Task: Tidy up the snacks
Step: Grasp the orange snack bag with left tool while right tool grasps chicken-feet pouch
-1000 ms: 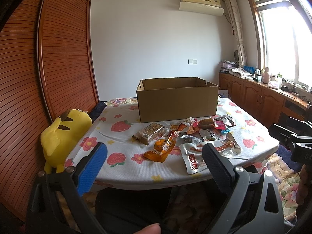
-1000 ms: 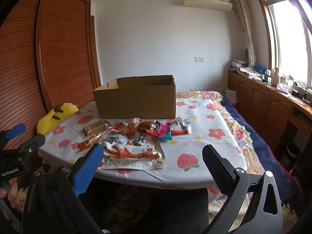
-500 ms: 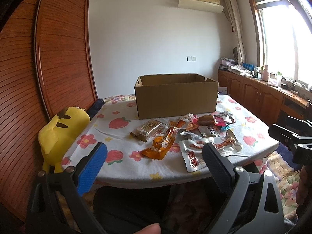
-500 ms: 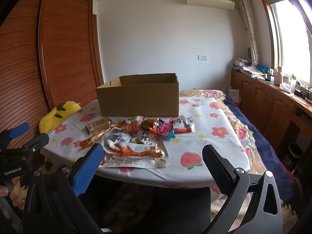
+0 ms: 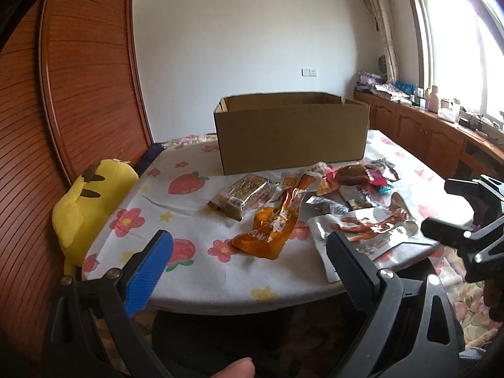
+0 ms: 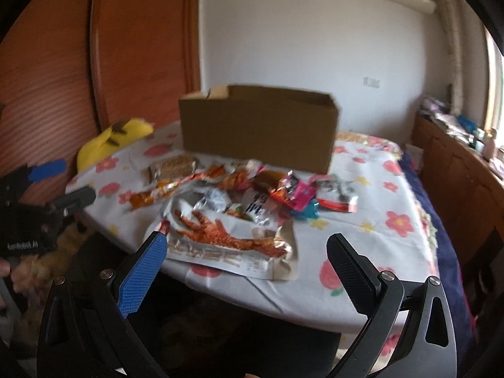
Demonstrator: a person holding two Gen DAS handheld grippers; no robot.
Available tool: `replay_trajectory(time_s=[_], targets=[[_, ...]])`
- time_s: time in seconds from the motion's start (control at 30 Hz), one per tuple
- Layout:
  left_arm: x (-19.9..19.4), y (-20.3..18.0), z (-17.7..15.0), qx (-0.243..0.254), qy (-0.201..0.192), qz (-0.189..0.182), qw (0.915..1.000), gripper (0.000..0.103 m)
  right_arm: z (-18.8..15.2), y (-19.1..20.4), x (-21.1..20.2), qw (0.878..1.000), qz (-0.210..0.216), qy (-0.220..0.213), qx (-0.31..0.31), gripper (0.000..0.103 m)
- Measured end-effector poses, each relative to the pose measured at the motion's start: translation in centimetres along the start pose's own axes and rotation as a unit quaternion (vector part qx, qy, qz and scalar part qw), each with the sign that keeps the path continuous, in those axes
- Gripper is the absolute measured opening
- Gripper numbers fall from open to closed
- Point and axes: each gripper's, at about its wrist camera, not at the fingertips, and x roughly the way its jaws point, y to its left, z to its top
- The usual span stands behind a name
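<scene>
Snacks heaped on the flowered surface [image 5: 220, 271] before the open cardboard box [image 5: 293, 135]; left tool [image 5: 249, 252] and right tool [image 6: 247, 252] both released, empty. Advised: take the near chicken-feet packet [image 6: 233, 245] by one edge, lift clear of its neighbours

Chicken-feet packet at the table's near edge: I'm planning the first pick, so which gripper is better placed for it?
Right, probably. The right gripper is open with the chicken-feet packet just ahead between its fingers. The left gripper, also open, faces the orange packet instead.
</scene>
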Motion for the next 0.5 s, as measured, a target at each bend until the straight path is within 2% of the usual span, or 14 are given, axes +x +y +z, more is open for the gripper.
replay_trajectory(time_s=[0.17,0.5], targets=[[2.4,0.6,0.2,0.004,0.02,0.002,0.9998,0.099,-0.3,0.2,2.4,0.999,0.013,0.03,-0.036,0.103],[5.4,1.3,0.2,0.005,0.04,-0.006,0.9992,0.099,-0.7,0.1,6.1,0.992,0.012,0.075,-0.1,0.103]])
